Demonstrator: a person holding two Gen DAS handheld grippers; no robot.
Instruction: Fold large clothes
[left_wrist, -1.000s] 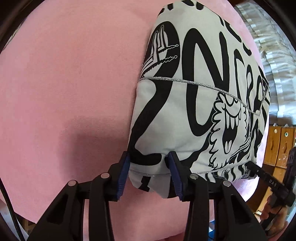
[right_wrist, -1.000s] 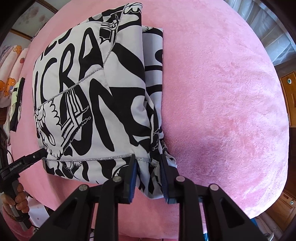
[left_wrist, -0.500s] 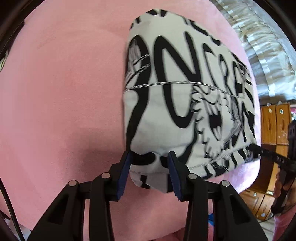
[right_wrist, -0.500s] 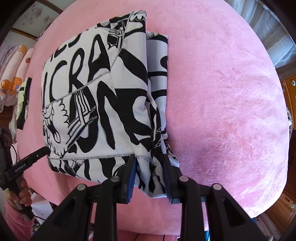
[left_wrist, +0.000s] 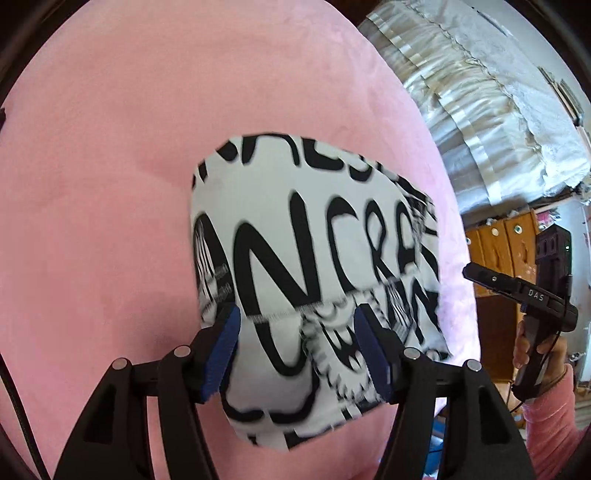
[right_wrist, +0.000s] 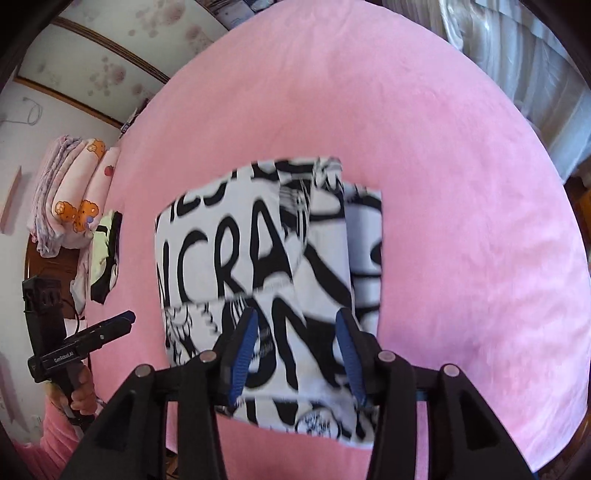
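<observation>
Garment (left_wrist: 317, 280): white, black lettering, folded to a compact rectangle. Lies flat on the pink bed (left_wrist: 110, 184), mid-bed, near edge toward 6 o'clock in both views. A narrower layer sticks out at 3 o'clock in the right wrist view, so the fold is not quite square there.

Left gripper (left_wrist: 295, 350): jaws opening, pads standing clear of the cloth; the garment shows between them but nothing is pinched. Released. It points steeply down over the near edge, toward 7 o'clock of the bundle.

Right gripper (right_wrist: 295, 354): jaws opening too, cloth visible between the pads, no pinch. Released. It sits over the near edge toward 5 o'clock.

Reading: the two grippers flank the same near edge, which suits laying a fold down evenly with both corners together. With both let go, this fold looks done.

Pillows (right_wrist: 70, 199) at 9 o'clock off the bed; curtain (left_wrist: 480, 110) at 1 o'clock.
</observation>
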